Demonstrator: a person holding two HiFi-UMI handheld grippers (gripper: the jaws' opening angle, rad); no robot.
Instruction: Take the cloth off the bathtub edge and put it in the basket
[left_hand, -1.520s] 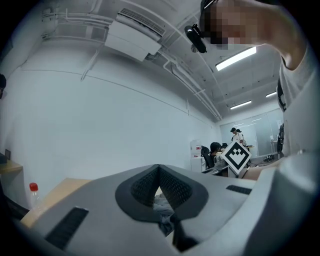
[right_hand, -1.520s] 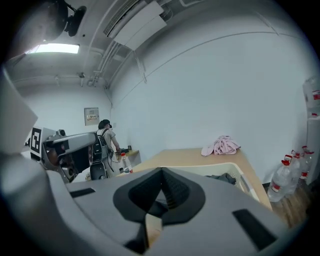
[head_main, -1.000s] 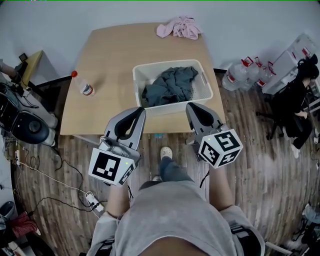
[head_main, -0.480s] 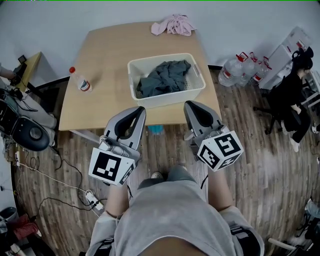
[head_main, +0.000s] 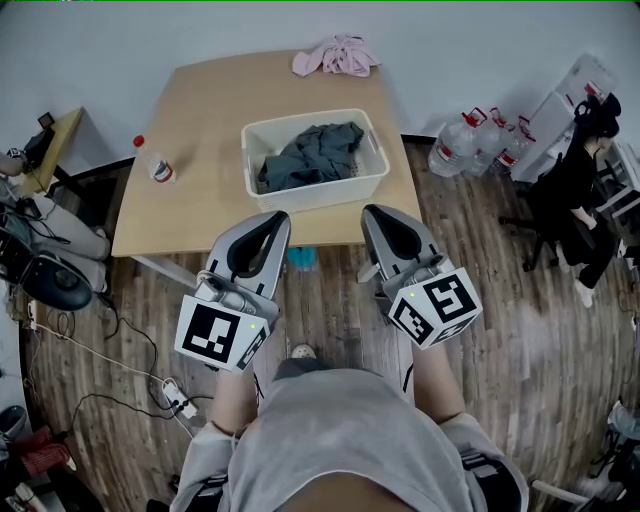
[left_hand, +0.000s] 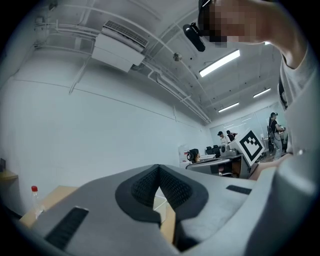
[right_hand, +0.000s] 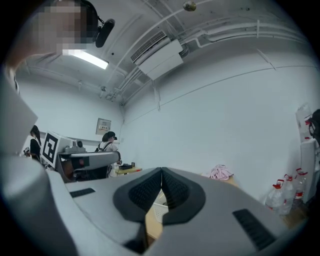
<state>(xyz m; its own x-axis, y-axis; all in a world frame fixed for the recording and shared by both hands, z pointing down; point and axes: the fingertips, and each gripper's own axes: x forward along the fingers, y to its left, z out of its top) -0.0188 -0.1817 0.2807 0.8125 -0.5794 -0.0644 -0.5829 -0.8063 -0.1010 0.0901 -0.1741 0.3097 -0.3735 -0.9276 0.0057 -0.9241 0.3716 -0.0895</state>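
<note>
A white basket (head_main: 372, 177) stands on the wooden table (head_main: 200, 110) with a dark grey-blue cloth (head_main: 305, 155) bunched inside it. A pink cloth (head_main: 335, 57) lies crumpled at the table's far edge, also seen as a pink cloth (right_hand: 220, 173) in the right gripper view. My left gripper (head_main: 274, 216) and right gripper (head_main: 374, 212) hang side by side over the floor, short of the table's near edge. Both are shut with nothing between the jaws. The left gripper (left_hand: 159, 168) and right gripper (right_hand: 161, 171) point towards the table and wall.
A plastic bottle (head_main: 155, 165) with a red cap stands on the table's left side. Large water jugs (head_main: 470, 145) sit on the wooden floor to the right, near a seated person (head_main: 585, 190). Cables and equipment (head_main: 50, 270) crowd the floor at the left.
The table and basket have slid up and left in the head view and look farther off. Both grippers stay shut and level.
</note>
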